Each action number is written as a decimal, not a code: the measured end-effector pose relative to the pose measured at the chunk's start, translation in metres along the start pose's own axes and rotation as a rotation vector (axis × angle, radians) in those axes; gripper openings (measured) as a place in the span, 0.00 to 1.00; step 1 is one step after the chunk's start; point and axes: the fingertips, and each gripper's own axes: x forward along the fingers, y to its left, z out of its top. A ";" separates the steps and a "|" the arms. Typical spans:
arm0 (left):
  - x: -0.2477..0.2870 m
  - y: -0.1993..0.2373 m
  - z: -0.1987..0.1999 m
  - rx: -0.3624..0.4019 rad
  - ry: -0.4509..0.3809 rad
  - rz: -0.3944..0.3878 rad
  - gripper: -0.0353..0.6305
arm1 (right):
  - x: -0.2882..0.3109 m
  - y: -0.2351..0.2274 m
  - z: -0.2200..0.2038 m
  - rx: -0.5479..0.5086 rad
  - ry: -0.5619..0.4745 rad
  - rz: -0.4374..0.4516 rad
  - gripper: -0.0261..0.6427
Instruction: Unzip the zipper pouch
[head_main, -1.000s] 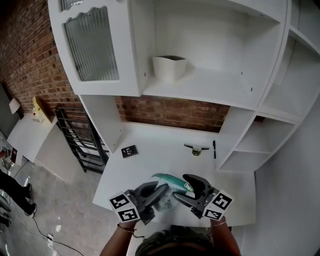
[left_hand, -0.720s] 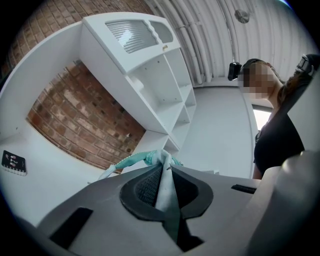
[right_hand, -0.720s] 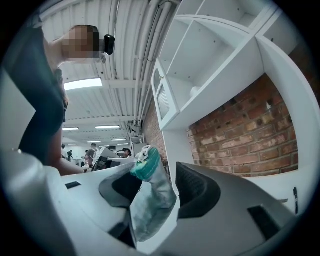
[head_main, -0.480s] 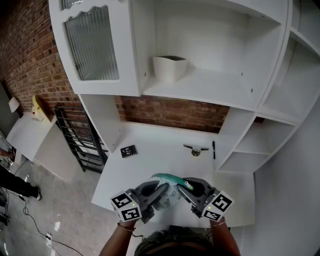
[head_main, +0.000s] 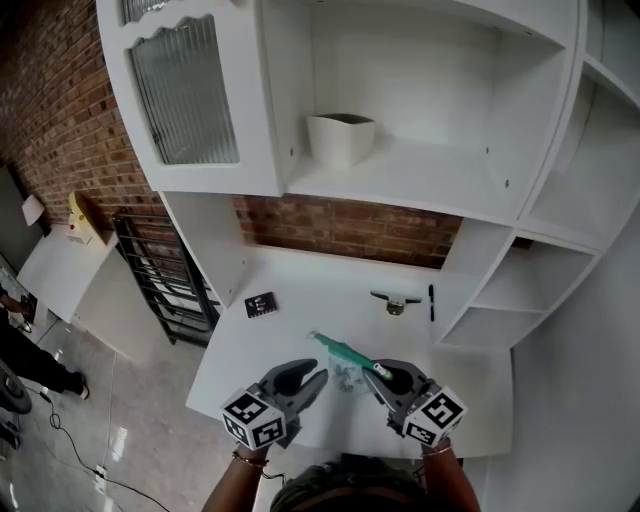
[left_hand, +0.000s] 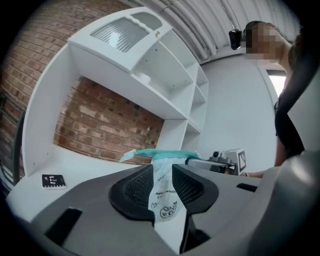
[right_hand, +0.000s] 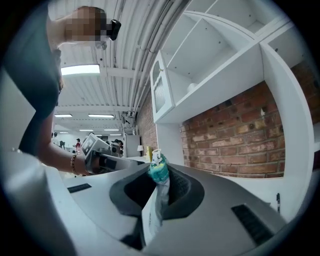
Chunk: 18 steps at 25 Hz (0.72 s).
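The zipper pouch (head_main: 346, 372) is clear plastic with small prints and a teal zipper strip (head_main: 343, 351) along its top. It hangs over the white desk (head_main: 300, 290) between both grippers. My right gripper (head_main: 384, 375) is shut on the teal zipper end (right_hand: 159, 169), whose white tip sticks up past the pads. My left gripper (head_main: 317, 379) is at the pouch's other side. Its jaws are opening, and the printed film (left_hand: 162, 197) still hangs in the gap between the pads without being pinched.
On the desk lie a small black card (head_main: 260, 304), a metal piece (head_main: 395, 301) and a black pen (head_main: 431, 302) near the brick back wall. A white pot (head_main: 340, 135) stands on the shelf above. A black rack (head_main: 160, 290) stands left of the desk.
My right gripper has closed on the zipper end. The left gripper's jaws have parted and it has drawn back a little to the left. The pouch now stretches up to the left of the right gripper.
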 end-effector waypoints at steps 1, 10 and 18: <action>-0.001 0.002 0.001 -0.007 -0.004 0.012 0.20 | -0.001 -0.004 -0.001 -0.006 0.003 -0.023 0.07; 0.016 -0.024 0.018 0.051 0.020 -0.018 0.23 | -0.008 -0.026 -0.005 -0.108 0.058 -0.164 0.06; 0.037 -0.047 0.023 0.202 0.106 -0.028 0.26 | -0.003 -0.024 -0.006 -0.199 0.111 -0.220 0.06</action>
